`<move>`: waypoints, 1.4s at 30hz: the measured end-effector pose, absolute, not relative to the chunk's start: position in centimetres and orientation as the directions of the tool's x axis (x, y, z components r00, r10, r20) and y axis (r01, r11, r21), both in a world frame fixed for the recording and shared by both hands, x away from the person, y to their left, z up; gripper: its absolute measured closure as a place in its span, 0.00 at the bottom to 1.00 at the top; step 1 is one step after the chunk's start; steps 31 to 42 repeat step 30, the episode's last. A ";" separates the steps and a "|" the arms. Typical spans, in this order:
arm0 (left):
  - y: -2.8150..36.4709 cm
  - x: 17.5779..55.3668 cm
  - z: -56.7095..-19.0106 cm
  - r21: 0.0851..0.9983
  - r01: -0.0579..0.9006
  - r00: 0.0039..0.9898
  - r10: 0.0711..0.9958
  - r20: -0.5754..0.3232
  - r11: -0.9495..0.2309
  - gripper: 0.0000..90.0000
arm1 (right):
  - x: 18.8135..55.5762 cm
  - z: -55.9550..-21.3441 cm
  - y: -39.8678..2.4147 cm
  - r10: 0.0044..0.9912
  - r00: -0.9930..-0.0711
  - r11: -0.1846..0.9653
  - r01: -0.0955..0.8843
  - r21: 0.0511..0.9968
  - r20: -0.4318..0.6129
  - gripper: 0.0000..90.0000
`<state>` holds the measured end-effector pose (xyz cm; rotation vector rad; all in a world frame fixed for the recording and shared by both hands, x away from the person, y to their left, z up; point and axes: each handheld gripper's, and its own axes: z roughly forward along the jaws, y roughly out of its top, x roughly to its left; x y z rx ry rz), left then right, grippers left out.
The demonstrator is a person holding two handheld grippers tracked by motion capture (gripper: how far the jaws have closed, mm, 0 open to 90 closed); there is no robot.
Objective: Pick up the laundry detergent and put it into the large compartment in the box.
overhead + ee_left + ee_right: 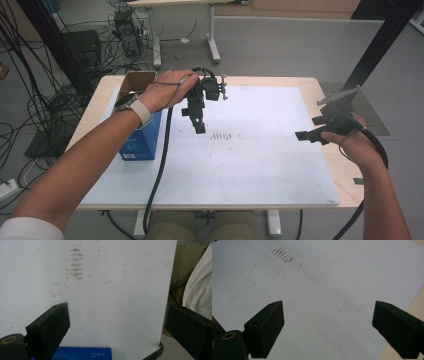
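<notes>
Both claws spread wide, holding nothing. Left gripper (198, 120) hangs over the white sheet (260, 165), w/ the blue box (142, 142) just beside it on its left. Right gripper (312, 134) sits near the sheet's right edge, well apart from the box. Brown smudges (222, 136) btwn the 2.

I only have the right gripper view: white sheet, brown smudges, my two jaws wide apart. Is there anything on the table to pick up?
Observer: Yes, a blue box stands at the left edge of the white sheet, its top flaps open.
Operator: Where is the left gripper?
Observer: The left gripper hangs above the sheet just right of the box, jaws apart, nothing between them.
Operator: And mine, relative to the table?
Observer: The right gripper sits over the sheet's right edge, pointing left toward the brown smudges.
</notes>
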<state>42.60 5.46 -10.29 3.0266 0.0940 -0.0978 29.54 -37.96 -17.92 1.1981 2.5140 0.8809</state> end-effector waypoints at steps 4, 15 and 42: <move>5.5 42.7 -10.4 0.112 0.068 0.996 0.061 -0.068 -0.991 0.07 | 29.5 -18.1 -38.0 0.764 -0.642 0.487 0.634 0.600 0.059 0.12; 6.0 42.7 -10.5 0.113 0.076 0.995 0.069 -0.069 -0.991 0.07 | 29.8 -18.1 -37.7 0.762 -0.645 0.491 0.635 0.597 0.059 0.12; 6.5 42.5 -10.4 0.126 0.091 0.995 0.084 -0.061 -0.988 0.07 | 29.5 -18.3 -37.7 0.763 -0.643 0.488 0.636 0.598 0.061 0.11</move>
